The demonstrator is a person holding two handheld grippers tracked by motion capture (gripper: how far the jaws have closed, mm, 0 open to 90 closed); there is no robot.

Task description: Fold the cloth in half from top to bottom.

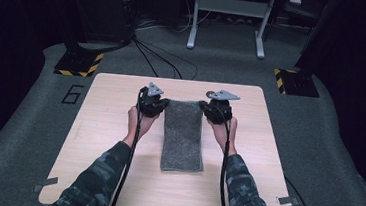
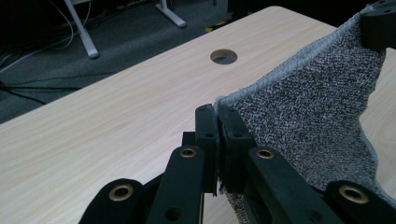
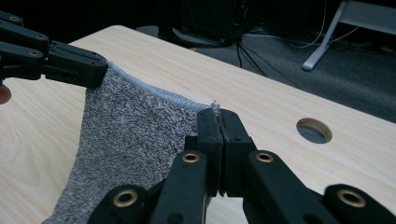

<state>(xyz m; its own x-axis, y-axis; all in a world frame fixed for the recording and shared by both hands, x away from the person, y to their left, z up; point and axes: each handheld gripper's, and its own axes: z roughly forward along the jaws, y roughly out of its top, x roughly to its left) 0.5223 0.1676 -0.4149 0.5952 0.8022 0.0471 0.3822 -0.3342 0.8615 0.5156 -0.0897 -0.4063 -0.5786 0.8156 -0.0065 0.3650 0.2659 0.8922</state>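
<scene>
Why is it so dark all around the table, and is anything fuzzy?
High view: light falls on the wooden table and grey towel; the room around stays dark, and the picture is a bit soft. Left gripper view: the towel's weave is sharp. Right gripper view: the far floor is dim.

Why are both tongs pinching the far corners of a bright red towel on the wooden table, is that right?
Nearly right, but the towel is not red: it is speckled grey. The left gripper view shows the left tongs shut on one far corner, the right gripper view shows the right tongs shut on the other, and the wooden table lies underneath.
</scene>
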